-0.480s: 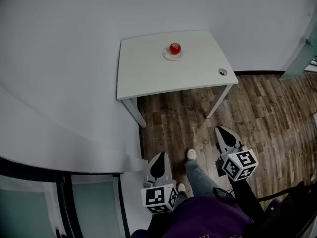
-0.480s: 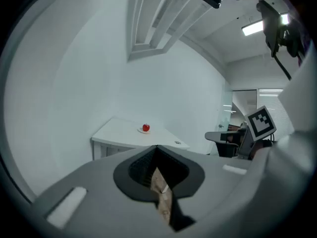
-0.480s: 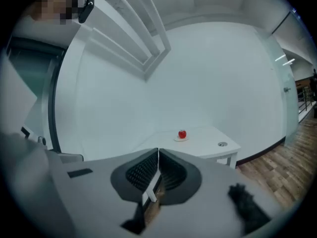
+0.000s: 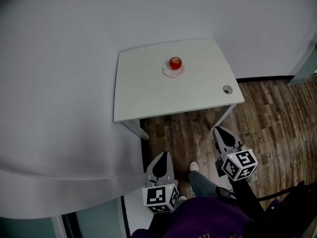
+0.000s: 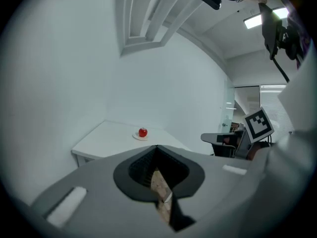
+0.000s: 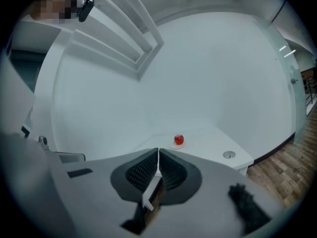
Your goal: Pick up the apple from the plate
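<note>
The tabletop (image 4: 143,95) has drawn nearer in the head view, but the apple (image 4: 175,62) on its plate (image 4: 173,74) lies well ahead of both the left claw (image 4: 163,155) and the right claw (image 4: 218,129), each pressed together on nothing, with the left looking slightly nearer.

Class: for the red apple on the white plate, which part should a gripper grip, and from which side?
Probably grip the apple across its round middle, above the rim of the plate, coming from the open near edge of the table, slightly from above: a wall backs the far side and nothing crowds the apple.
</note>
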